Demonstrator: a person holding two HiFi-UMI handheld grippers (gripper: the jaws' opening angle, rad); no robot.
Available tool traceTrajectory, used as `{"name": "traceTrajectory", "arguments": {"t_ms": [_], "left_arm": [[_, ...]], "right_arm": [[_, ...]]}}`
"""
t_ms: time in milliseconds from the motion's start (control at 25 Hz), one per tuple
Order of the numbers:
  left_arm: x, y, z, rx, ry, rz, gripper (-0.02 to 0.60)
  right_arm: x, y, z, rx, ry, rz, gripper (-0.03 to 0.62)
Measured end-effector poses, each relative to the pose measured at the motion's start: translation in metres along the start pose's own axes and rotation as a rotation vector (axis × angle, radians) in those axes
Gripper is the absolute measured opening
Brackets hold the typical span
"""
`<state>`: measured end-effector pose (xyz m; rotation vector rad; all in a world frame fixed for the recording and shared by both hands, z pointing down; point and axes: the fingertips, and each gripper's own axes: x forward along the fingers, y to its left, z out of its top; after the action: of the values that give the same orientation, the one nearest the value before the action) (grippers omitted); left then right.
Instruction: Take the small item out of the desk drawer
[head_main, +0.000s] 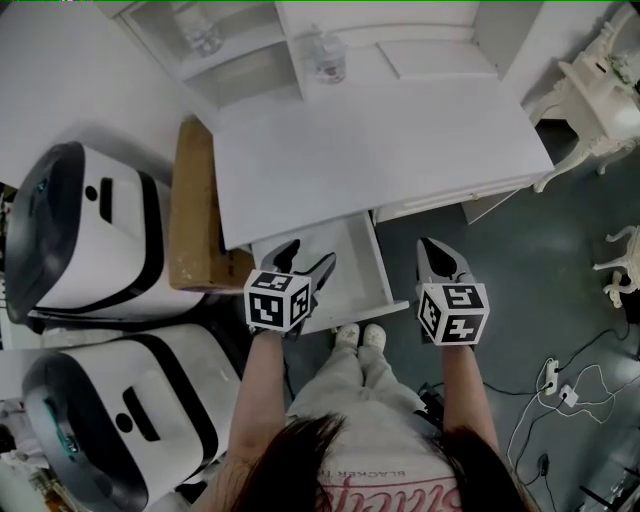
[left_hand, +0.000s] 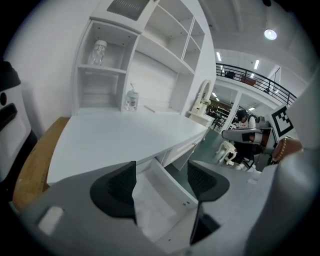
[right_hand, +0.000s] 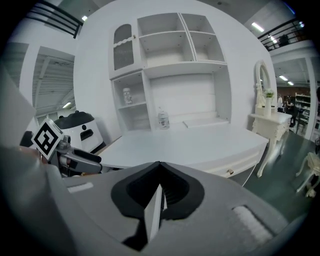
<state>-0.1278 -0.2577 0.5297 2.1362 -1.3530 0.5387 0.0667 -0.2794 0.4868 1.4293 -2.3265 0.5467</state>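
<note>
Head view: the open white drawer (head_main: 372, 262) juts from the white desk (head_main: 380, 140) at frame centre. The left gripper (head_main: 310, 252) is over the drawer and the right gripper (head_main: 432, 250) is just right of it.

Left gripper view: the left gripper (left_hand: 162, 177) has its jaws apart, framing the drawer (left_hand: 155, 212). The small item cannot be made out.

Right gripper view: the right gripper (right_hand: 161, 187) has its jaws together and is empty.

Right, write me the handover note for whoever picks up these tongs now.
Left tongs: open and empty, above the front of the open drawer, pointing down into it.
Right tongs: shut, holding nothing, out past the drawer's right wall.
Drawer: pulled out from under the desk top. Its inside looks white, and the small item cannot be made out in any view.
Done: the drawer is open.
Left: find the item, close the left tongs on it, and lift it out.
</note>
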Motion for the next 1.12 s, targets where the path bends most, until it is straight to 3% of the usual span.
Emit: {"name": "traceTrajectory", "arguments": {"t_ms": [440,1120], "left_arm": [[0.032,0.010,-0.064,-0.011,0.215,-0.029,0.342],[0.075,0.025,-0.157,-0.011,0.508,-0.069,0.342]], "right_arm": [[0.009,-0.015,-0.031,0.108,0.055,-0.016,0.002],[0.015,-0.028,-0.067,0.111,0.171,-0.069,0.002]]}}
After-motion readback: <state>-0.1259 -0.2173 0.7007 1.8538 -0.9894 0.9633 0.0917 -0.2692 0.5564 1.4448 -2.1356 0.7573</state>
